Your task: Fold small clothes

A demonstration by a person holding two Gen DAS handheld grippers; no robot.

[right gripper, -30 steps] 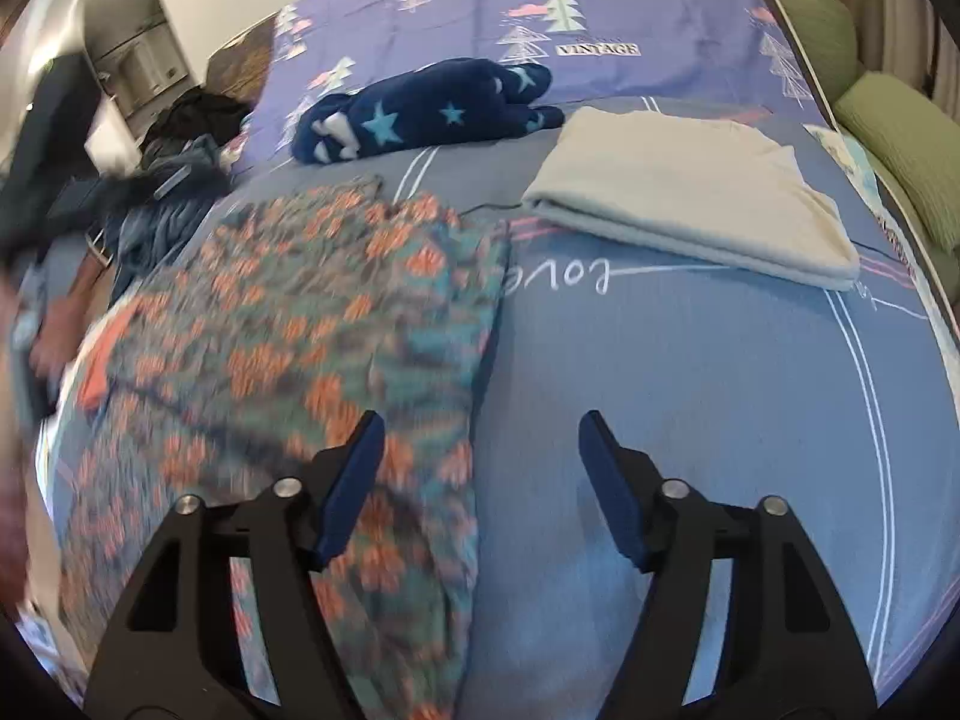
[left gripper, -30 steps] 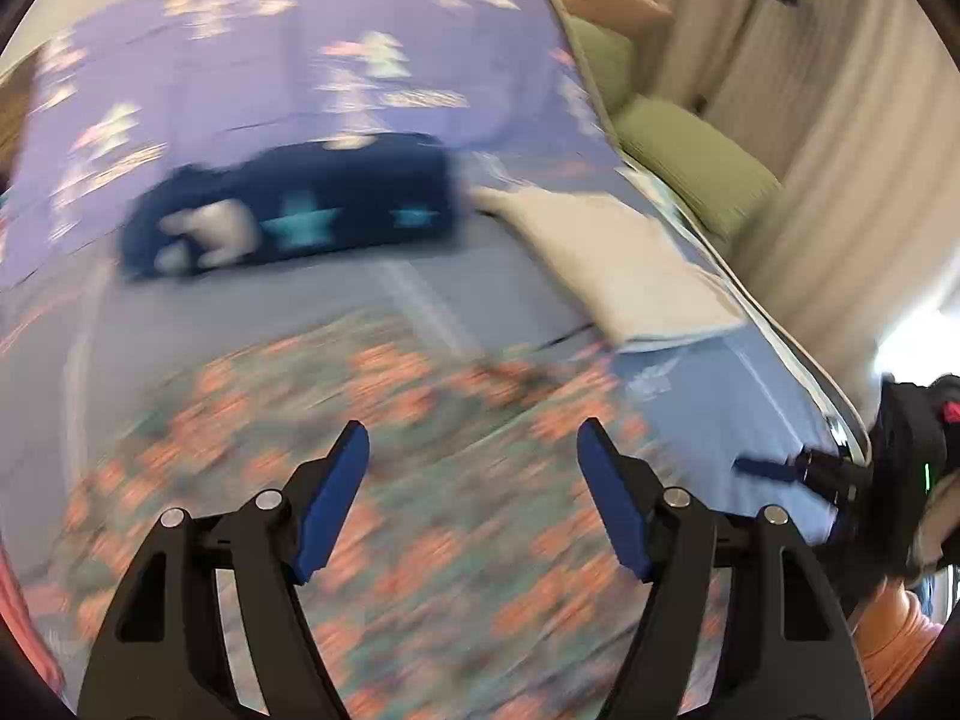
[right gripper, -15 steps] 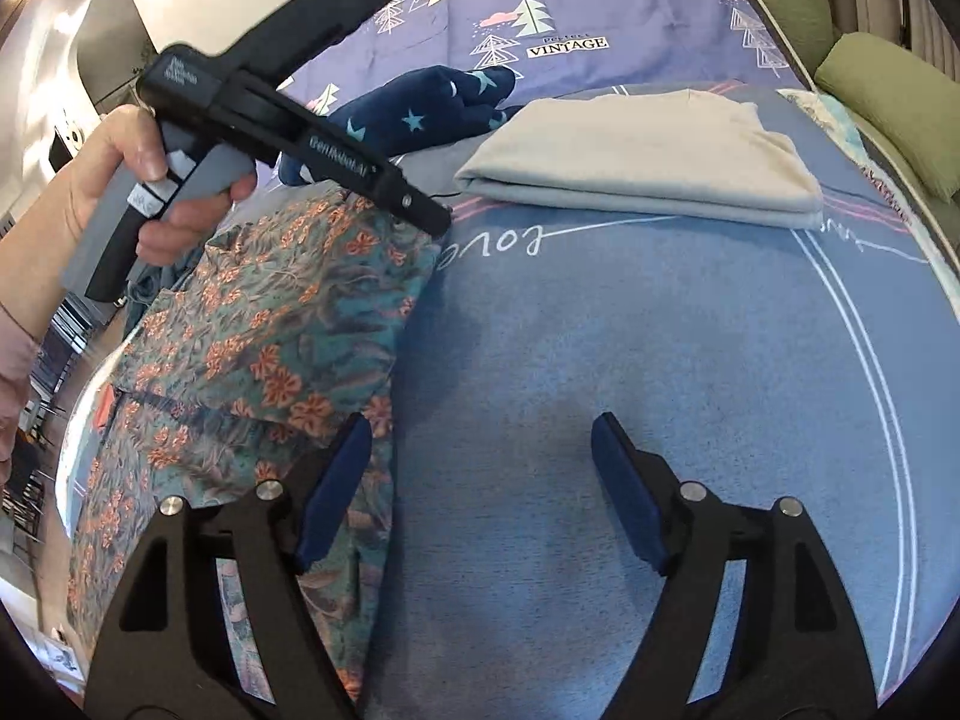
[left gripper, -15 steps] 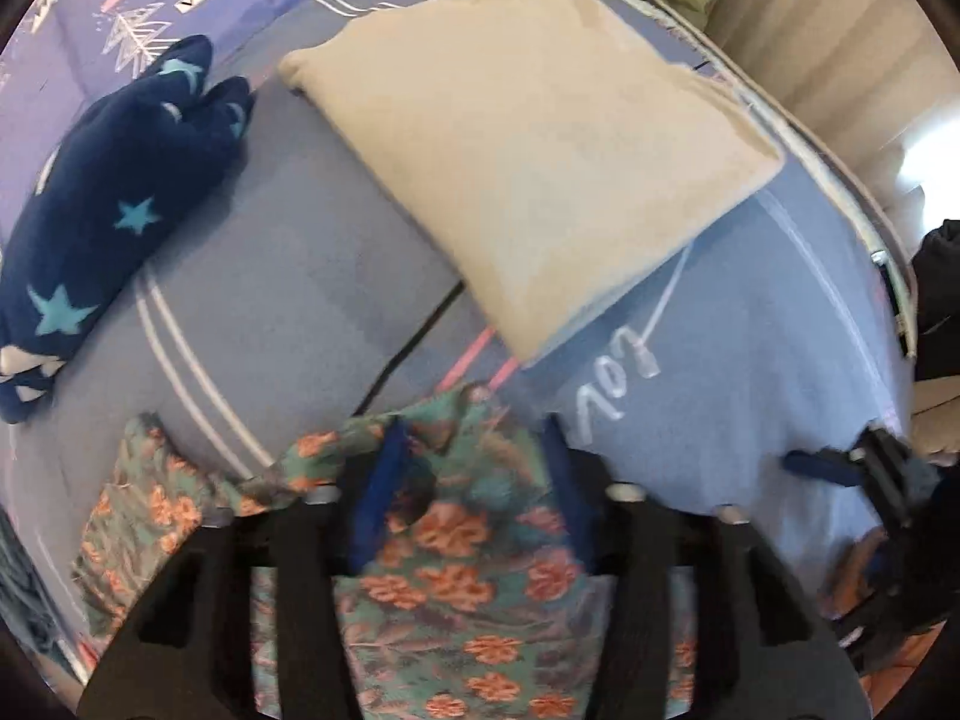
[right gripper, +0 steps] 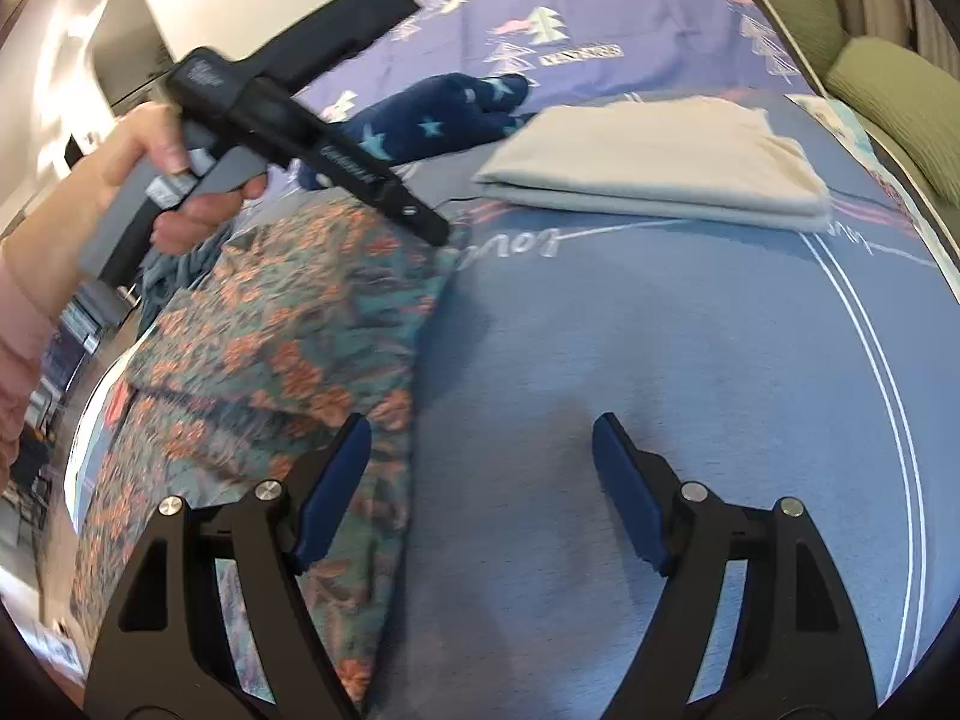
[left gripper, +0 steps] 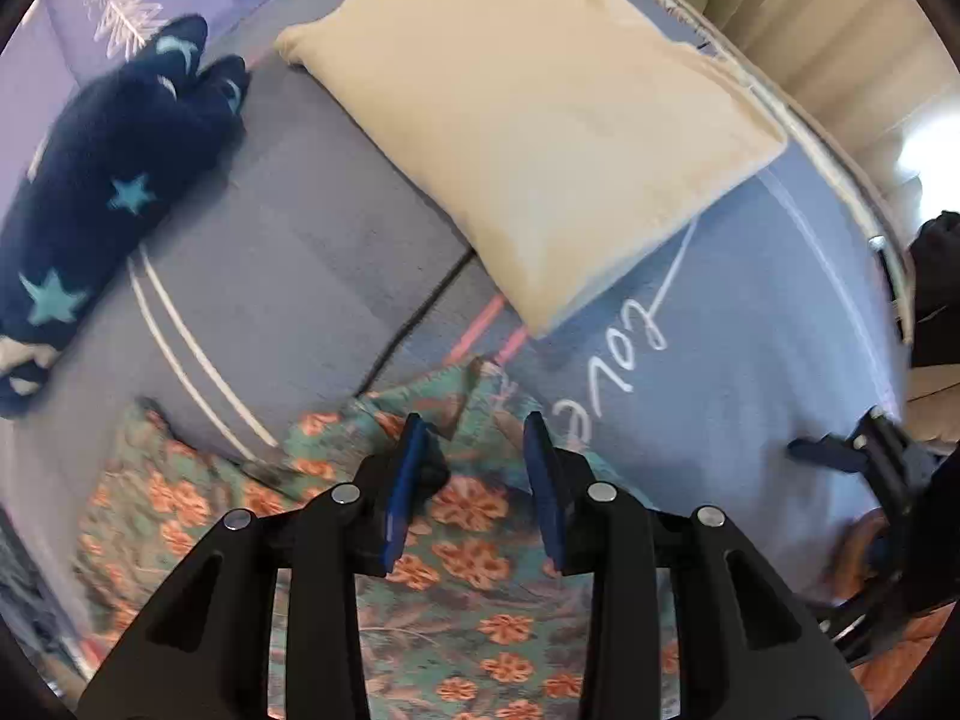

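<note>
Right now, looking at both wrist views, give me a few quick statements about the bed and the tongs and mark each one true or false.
1. The left tongs sit at the far corner of the floral garment. True.
2. The right tongs are clamped on the cream folded cloth. False: they are open, over the blue bedcover beside the floral garment's edge.
3. The navy star-print item lies on top of the cream folded cloth. False: it lies beside it.
4. Green cushions lie along the bed's far right side. True.
</note>
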